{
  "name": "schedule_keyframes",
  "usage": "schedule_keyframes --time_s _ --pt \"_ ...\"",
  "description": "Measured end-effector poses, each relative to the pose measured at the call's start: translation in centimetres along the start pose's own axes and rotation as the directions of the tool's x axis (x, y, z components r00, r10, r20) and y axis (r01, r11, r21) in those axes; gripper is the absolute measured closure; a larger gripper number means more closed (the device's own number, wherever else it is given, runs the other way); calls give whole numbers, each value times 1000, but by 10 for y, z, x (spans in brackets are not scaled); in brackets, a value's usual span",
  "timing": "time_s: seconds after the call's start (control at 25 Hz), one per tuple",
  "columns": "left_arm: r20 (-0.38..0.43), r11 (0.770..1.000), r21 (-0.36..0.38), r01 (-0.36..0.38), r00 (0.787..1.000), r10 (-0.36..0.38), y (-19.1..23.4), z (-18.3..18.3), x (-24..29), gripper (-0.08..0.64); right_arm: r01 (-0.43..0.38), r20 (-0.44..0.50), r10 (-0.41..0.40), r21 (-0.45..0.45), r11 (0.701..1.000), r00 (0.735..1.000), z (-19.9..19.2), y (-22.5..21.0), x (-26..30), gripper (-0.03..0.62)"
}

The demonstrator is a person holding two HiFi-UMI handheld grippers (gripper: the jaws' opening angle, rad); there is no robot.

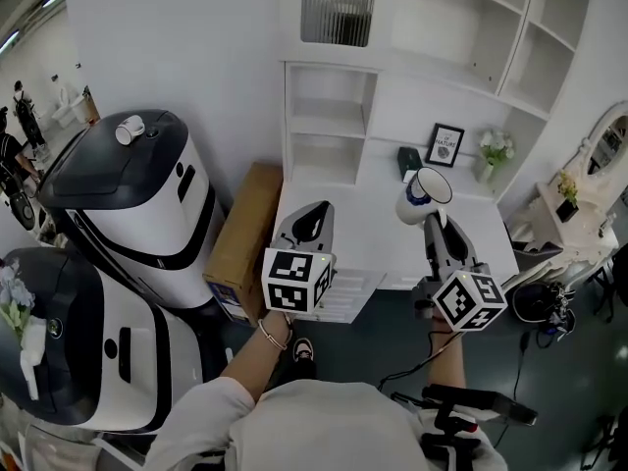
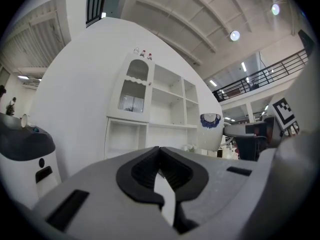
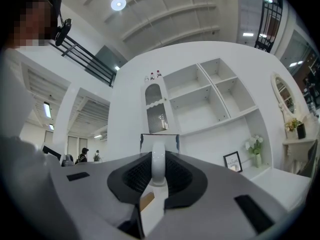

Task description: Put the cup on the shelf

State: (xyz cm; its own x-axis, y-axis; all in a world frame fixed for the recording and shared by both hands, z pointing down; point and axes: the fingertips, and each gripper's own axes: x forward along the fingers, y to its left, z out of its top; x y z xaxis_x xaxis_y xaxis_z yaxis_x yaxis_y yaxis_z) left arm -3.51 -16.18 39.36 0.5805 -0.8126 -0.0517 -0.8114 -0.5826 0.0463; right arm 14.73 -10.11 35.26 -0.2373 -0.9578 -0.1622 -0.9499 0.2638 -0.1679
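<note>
White cup with a blue-lined mouth [image 1: 424, 192]: it is carried in the air, clear of every surface, above the white tabletop [image 1: 378, 226] of the white open-shelved wall unit [image 1: 330, 116]. It rests on no shelf.

Step in hand: transport. The cup is lifted and held before the unit, and placement is not yet begun. The task is judged roughly half done.

Right gripper [image 1: 430, 218]: its own view shows the fingers [image 3: 131, 176] partly closed and pinching the cup's white loop handle [image 3: 157, 165]. The handle stands upright between the pads, with the cup body just beyond. The hold is on the handle alone, so the cup could swing or twist if moved sharply.

Left gripper [image 1: 314, 210]: it is held beside the right one and apart from the cup. Its fingers [image 2: 142, 170] are pressed together at the tips, with nothing between them. It touches nothing and takes no part in the carry.

Next move, as judged: carry the cup forward to a vacant compartment, keep its base level, lower it until it seats, then spread the fingers and draw back along the handle line. The black-framed picture [image 1: 445, 145] and the small vase of pale flowers [image 1: 496, 153] stand on the tabletop to the right. The compartments to the left appear vacant.
</note>
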Motion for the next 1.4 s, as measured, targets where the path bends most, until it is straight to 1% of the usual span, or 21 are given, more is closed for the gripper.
schedule_keyframes --time_s 0.72,1.08,1.4 --pt "4 999 5 40 999 -40 65 13 123 552 36 2 -36 -17 999 999 -1 -43 122 518" --pt "3 996 1 85 996 -85 92 11 179 552 74 5 -74 -30 997 997 -4 -64 174 518" --pt "7 988 20 154 988 -154 102 11 222 552 121 19 -120 -48 991 993 -10 -78 204 518"
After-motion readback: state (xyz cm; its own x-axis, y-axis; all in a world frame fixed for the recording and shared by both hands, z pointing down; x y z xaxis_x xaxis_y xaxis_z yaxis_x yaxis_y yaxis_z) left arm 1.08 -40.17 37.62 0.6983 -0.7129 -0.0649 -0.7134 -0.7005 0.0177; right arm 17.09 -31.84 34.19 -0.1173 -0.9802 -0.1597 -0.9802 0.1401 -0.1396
